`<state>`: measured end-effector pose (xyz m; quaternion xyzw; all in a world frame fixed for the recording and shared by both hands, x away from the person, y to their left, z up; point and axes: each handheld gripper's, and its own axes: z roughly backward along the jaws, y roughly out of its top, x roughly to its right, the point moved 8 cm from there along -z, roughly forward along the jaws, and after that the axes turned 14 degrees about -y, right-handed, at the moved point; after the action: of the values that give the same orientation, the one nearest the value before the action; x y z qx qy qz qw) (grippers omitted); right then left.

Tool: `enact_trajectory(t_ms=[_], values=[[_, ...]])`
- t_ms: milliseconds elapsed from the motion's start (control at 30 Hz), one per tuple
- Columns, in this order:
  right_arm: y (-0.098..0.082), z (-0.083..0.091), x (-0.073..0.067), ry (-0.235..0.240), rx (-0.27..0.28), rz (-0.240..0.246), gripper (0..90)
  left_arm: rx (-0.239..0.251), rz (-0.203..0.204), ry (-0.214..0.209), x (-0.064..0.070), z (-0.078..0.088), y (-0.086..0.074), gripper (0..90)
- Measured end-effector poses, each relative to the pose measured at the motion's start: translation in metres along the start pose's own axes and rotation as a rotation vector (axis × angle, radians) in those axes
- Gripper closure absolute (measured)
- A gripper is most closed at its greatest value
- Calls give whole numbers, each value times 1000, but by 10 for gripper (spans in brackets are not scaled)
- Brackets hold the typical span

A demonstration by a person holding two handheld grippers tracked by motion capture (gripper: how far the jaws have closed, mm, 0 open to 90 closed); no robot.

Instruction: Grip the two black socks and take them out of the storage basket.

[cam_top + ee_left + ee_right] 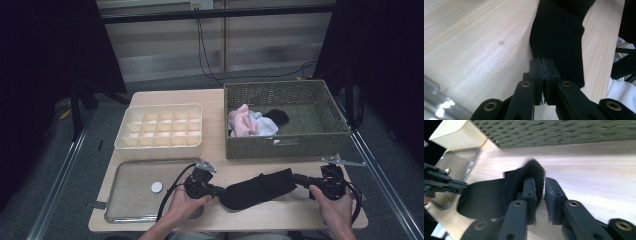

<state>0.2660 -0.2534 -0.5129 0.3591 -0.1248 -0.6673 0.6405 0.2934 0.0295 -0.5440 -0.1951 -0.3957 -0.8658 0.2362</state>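
Jaws of the left gripper [544,75] are pressed together on the near edge of a black sock [258,188], a thin fold of the fabric pinched between the 2 pads. In the left gripper view the sock [557,45] runs away from the closed pads across the pale wooden table [474,37], lying flat on it.

On the right gripper [540,197] the jaws stand a little apart, with a narrow gap between the pads. The ribbed end of the sock [524,180] bunches against the left pad and partly over it; none of the cloth shows in the gap, so this gripper has no grip on it.

From the high view the sock lies stretched along the front of the table between the 2 grippers, the left gripper [216,190] at its left end and the right gripper [299,179] at its right end. Each is held in one of the person's hands.

Behind the sock stands a green woven basket [300,142] holding pink, white and black garments. To its left sits a cream divided organiser [160,147], and in front of that a metal tray [125,200] with a small white disc [157,187] on it.
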Motion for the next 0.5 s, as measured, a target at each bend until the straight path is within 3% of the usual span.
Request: enact_trajectory(t_ms=[100, 167, 233, 367, 500], values=[[-2, 5, 7, -7, 9, -19, 751, 12, 0, -5, -2, 3, 0, 874], [-3, 6, 8, -4, 8, -17, 719, 16, 2, 17, -5, 4, 1, 874], [-2, 7, 7, -13, 15, -13, 703, 23, 1, 10, -5, 6, 2, 873], [1, 2, -2, 14, -5, 7, 657, 11, -3, 13, -6, 9, 1, 862], [3, -13, -20, 43, -51, 76, 587, 26, 10, 7, -9, 9, 3, 788]])
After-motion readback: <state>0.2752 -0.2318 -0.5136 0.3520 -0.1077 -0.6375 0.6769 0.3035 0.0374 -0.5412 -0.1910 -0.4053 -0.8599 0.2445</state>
